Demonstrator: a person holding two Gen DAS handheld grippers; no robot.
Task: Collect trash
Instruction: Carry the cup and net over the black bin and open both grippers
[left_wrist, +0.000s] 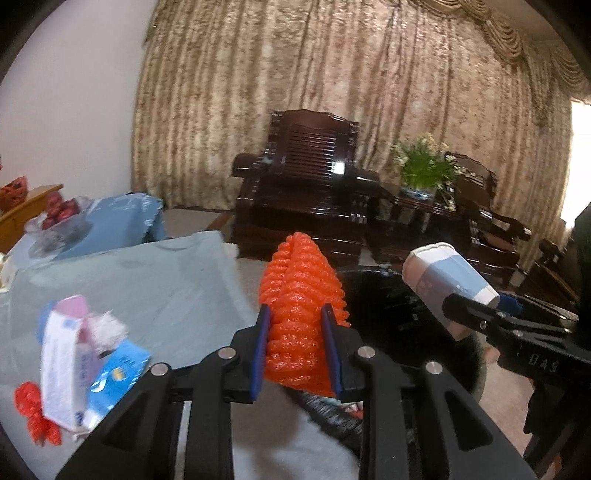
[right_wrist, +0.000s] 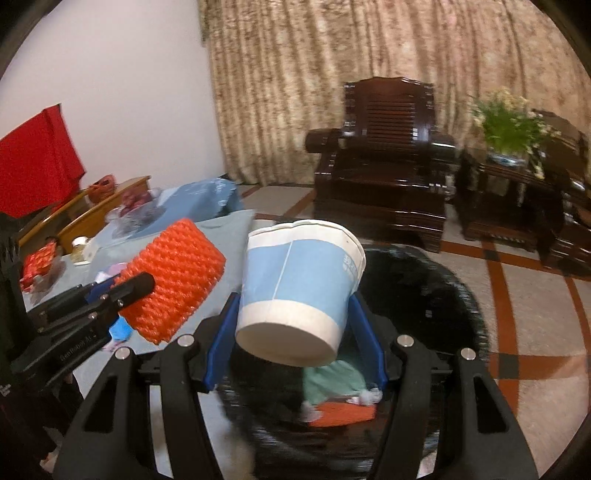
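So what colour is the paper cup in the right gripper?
Paper cup: light blue with white bands, clearest in the right wrist view.

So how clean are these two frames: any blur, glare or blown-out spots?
Left wrist view: window at the right edge is blown out, boxes on the table smeared, curtain bowed by the fisheye. Right wrist view: black trash bag streaked with motion blur, paper cup fairly sharp.

Two claws are in view, the left claw (left_wrist: 298, 345) and the right claw (right_wrist: 293, 338). Between the left claw's pads sits one orange foam net (left_wrist: 301, 295); between the right's, one paper cup (right_wrist: 301, 284). Below both claws is one black trash bag (right_wrist: 424, 295) (a few scraps inside, too blurred to count). Left of the left claw, on the bench (left_wrist: 166, 288), lie one white carton (left_wrist: 61, 369) and one blue packet (left_wrist: 116, 376). Beyond the claws stand two dark wooden armchairs (left_wrist: 306, 184) and one potted plant (left_wrist: 424, 166).
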